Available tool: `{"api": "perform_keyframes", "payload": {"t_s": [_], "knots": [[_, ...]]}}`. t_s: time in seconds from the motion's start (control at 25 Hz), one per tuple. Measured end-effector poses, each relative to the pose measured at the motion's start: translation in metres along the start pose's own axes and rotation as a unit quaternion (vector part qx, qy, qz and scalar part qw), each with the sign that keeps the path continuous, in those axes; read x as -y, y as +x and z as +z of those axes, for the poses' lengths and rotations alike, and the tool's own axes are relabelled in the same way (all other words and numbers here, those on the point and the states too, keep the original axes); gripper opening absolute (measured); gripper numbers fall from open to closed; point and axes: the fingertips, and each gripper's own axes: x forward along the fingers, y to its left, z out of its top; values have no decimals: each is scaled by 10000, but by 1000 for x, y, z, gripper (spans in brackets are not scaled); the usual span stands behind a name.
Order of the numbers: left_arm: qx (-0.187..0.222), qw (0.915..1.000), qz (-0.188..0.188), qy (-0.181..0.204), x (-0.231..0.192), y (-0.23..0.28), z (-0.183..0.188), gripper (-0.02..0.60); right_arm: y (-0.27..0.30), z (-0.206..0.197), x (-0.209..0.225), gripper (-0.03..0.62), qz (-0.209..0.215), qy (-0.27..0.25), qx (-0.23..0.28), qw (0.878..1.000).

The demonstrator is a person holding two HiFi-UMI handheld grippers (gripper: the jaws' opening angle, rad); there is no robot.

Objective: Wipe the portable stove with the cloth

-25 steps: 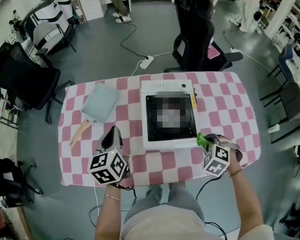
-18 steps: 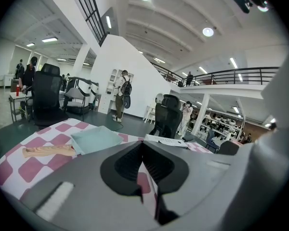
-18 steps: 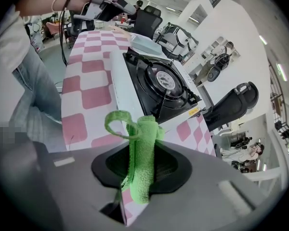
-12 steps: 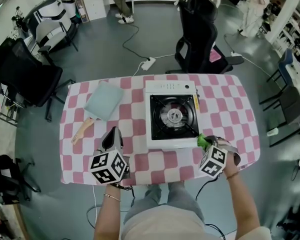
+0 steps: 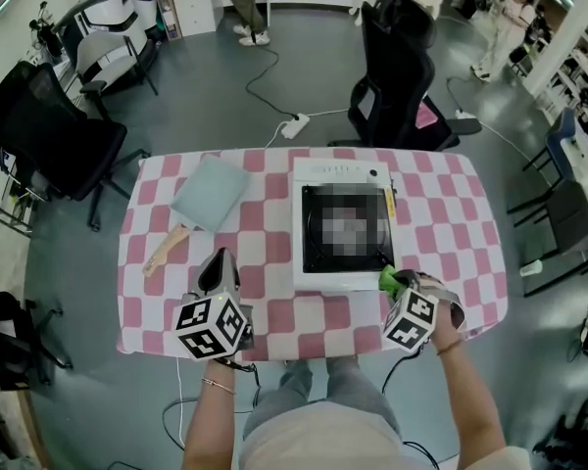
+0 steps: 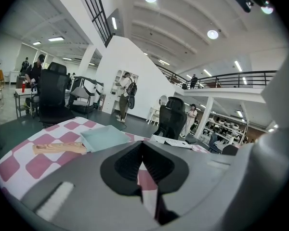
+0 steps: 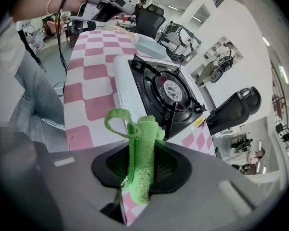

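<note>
The right tool (image 7: 140,170) clamps the green cloth (image 7: 145,134) just beside the stove's (image 7: 169,91) near right corner, apparently poised to wipe, while the left tool (image 6: 142,163), jaws together and empty, idles over the table (image 5: 451,213).

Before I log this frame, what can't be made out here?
- Head view: a mosaic patch covers the burner of the stove.
- Head view: the marker cube of the right gripper hides most of the cloth.
- Head view: the tan item left of the stove is too small to identify.
</note>
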Motion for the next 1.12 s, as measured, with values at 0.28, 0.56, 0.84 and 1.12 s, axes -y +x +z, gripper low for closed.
{"api": "perform_keyframes", "payload": {"t_s": [0.28,0.56,0.84,1.12], "knots": [[35,9999,95,-103,-13,-7,-1,1,-5,38,-15,94,127,-252,273,9992],[71,9995,267,-176,-29,-17,1,0,-6,59,-23,94,220,-431,390,9981],[97,9989,399,-248,-41,-24,0,0,-7,79,-29,94,294,-628,482,9964],[133,9979,541,-336,-54,-32,-2,1,-7,102,-39,94,382,-886,616,9934]]}}
